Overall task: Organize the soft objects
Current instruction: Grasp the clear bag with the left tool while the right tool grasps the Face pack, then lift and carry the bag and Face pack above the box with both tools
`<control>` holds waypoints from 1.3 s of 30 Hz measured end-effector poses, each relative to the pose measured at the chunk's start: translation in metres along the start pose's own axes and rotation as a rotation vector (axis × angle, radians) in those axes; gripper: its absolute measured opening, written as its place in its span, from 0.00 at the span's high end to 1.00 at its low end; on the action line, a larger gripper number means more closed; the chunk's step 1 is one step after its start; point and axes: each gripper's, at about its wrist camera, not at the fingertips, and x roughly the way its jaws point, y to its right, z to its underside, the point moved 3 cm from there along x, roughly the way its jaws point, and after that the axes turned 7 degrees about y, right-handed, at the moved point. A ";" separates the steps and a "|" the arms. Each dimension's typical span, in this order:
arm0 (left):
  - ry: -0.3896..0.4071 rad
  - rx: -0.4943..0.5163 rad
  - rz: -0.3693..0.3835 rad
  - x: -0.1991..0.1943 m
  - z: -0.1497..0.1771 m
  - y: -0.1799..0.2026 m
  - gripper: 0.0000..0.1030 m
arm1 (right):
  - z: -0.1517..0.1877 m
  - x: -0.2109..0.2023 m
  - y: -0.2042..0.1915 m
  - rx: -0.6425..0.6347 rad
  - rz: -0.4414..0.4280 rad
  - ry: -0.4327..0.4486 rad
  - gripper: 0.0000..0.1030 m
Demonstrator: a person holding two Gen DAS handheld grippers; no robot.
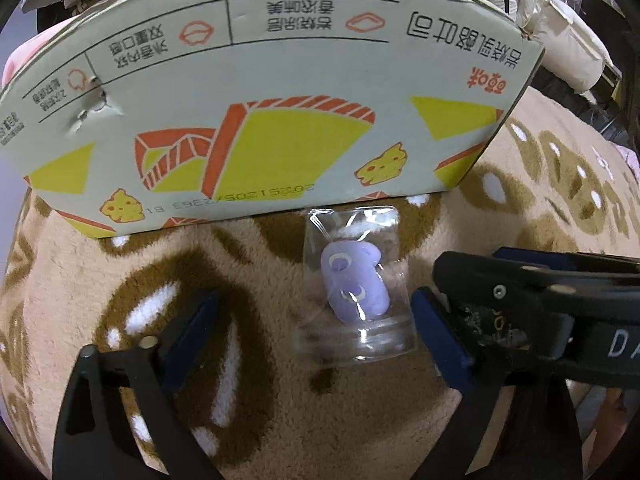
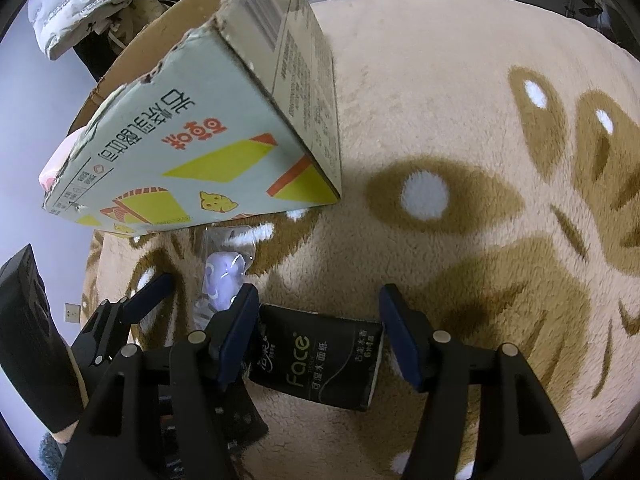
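Note:
A purple soft toy (image 1: pixel 354 282) sealed in a clear bag (image 1: pixel 352 340) lies on the beige and brown rug (image 1: pixel 280 420), just in front of a printed cardboard box (image 1: pixel 260 92). My left gripper (image 1: pixel 316 294) is open and straddles the bag; its right pad (image 1: pixel 436 332) is at the bag's edge and its left pad (image 1: pixel 192 328) is well clear. A black "Face" tissue pack (image 2: pixel 320 364) lies flat on the rug between the fingers of my right gripper (image 2: pixel 319 292). That gripper is open, with its pads close beside the pack's ends. The toy (image 2: pixel 224 280) shows left of it.
The box (image 2: pixel 192 152) stands open-topped with something pink (image 2: pixel 56 160) inside. My right gripper's finger (image 1: pixel 520 300) crosses close beside the left gripper's right finger. Grey bags (image 2: pixel 72 4) and clutter lie beyond the rug. A black object (image 2: pixel 28 340) stands at far left.

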 end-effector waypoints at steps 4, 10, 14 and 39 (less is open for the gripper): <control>-0.002 0.018 -0.014 0.002 0.000 0.002 0.19 | 0.000 0.000 0.001 0.000 -0.002 0.000 0.35; 0.006 0.034 -0.010 -0.005 0.002 0.006 0.44 | 0.000 0.002 0.000 -0.010 0.007 0.000 0.35; 0.001 0.037 -0.003 -0.012 0.007 0.005 0.47 | 0.001 0.003 0.001 0.000 0.001 -0.006 0.33; 0.104 -0.029 -0.164 -0.074 0.026 -0.036 0.65 | 0.007 -0.021 -0.027 -0.131 -0.007 0.142 0.34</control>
